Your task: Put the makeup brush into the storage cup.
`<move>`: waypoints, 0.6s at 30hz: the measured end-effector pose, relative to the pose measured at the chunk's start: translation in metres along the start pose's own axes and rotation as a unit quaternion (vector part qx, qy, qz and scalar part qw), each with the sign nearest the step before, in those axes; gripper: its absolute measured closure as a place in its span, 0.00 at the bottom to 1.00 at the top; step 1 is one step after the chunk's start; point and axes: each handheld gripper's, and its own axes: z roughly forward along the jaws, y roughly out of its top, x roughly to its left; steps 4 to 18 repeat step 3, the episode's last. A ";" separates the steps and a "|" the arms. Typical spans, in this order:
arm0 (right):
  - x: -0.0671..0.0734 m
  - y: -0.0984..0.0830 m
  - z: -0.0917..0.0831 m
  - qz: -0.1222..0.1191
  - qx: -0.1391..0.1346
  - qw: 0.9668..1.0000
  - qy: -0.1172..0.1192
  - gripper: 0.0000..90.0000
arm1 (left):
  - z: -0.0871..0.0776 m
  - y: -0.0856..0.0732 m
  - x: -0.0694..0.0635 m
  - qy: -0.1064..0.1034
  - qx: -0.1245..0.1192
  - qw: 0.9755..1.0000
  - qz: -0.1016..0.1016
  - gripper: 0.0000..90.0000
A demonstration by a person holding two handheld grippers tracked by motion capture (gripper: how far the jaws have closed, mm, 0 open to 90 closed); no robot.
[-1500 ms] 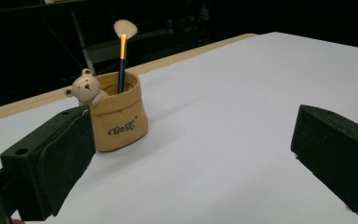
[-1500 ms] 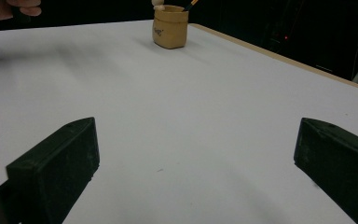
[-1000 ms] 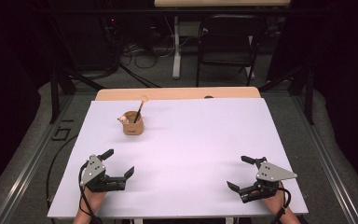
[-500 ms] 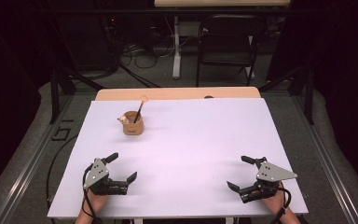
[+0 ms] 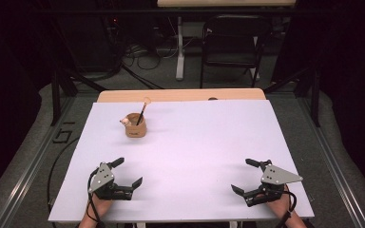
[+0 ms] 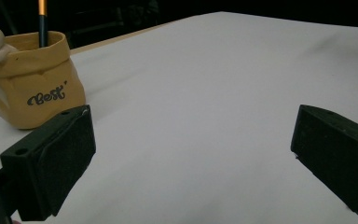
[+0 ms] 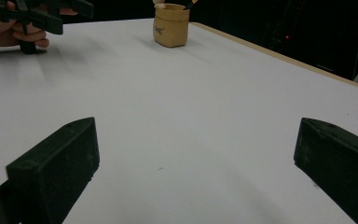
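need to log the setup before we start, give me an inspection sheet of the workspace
surface: white table top, bare, on a wooden table whose far edge shows.
job's things: tan bag-shaped pot marked "Best", upright at far left; a pencil and a small figure in it.
clutter: nothing seen.
grippers: left tool and right tool at the near edge, jaws wide apart, holding nothing.
cables: one trails from the left tool; more on the floor.
surroundings: dark room, folding chair behind the table.

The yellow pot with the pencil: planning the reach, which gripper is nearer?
Left. The left gripper sits near the table's front edge, below the yellow pot; the right gripper is far across at the front right.
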 end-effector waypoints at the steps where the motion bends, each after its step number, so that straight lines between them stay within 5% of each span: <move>1: 0.000 0.000 0.000 0.000 0.001 1.000 0.000 0.00 | 0.000 0.000 0.000 -0.001 -0.001 1.000 -0.001 0.00; 18: 0.000 0.000 0.000 -0.002 0.001 1.000 -0.001 0.00 | 0.000 0.000 0.001 0.002 -0.001 1.000 -0.003 0.00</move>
